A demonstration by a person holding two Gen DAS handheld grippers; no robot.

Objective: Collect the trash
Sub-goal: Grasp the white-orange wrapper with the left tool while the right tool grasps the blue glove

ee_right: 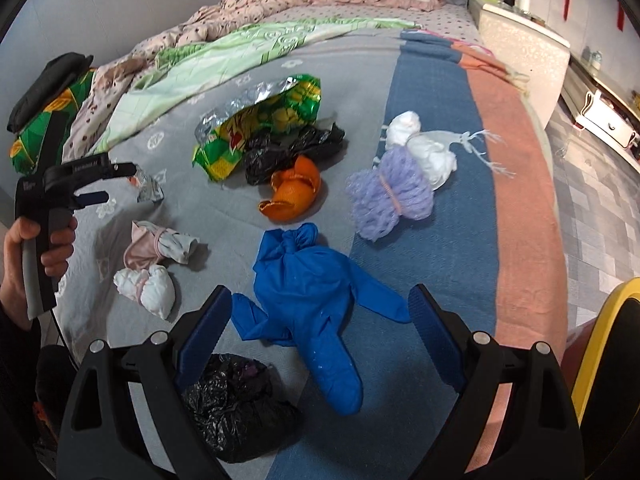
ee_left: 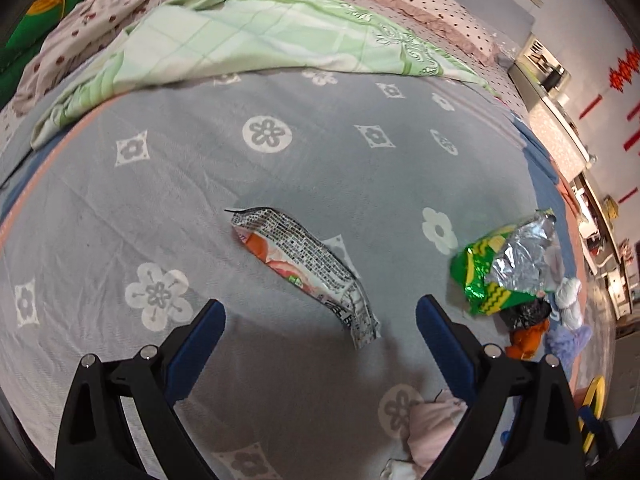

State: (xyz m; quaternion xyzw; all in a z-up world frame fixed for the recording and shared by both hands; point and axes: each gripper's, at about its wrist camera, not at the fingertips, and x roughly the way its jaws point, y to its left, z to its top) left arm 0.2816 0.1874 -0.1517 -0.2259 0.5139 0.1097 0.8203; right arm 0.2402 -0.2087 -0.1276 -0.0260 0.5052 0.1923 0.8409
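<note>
My left gripper (ee_left: pixel 320 312) is open and hangs over the grey flowered bedspread (ee_left: pixel 280 168). A flattened printed snack wrapper (ee_left: pixel 304 264) lies just ahead of its blue fingers, untouched. In the right wrist view, a hand (ee_right: pixel 40 248) holds that left gripper (ee_right: pixel 116 184) beside the wrapper (ee_right: pixel 148 186). My right gripper (ee_right: pixel 320 312) is open, and a knotted blue glove (ee_right: pixel 308 300) lies on the bed between its fingers, with no pad pressing on it. A crumpled black plastic bag (ee_right: pixel 236 404) sits under its left finger.
More litter lies on the bed: a green foil chip bag (ee_right: pixel 260 128), another black bag (ee_right: pixel 292 148), orange peel (ee_right: pixel 294 192), a purple net wad (ee_right: pixel 392 196), a white bag (ee_right: pixel 424 148) and pink-white cloth wads (ee_right: pixel 160 244). A yellow-rimmed object (ee_right: pixel 612 320) stands at the right. Rumpled quilts (ee_left: pixel 260 36) lie behind.
</note>
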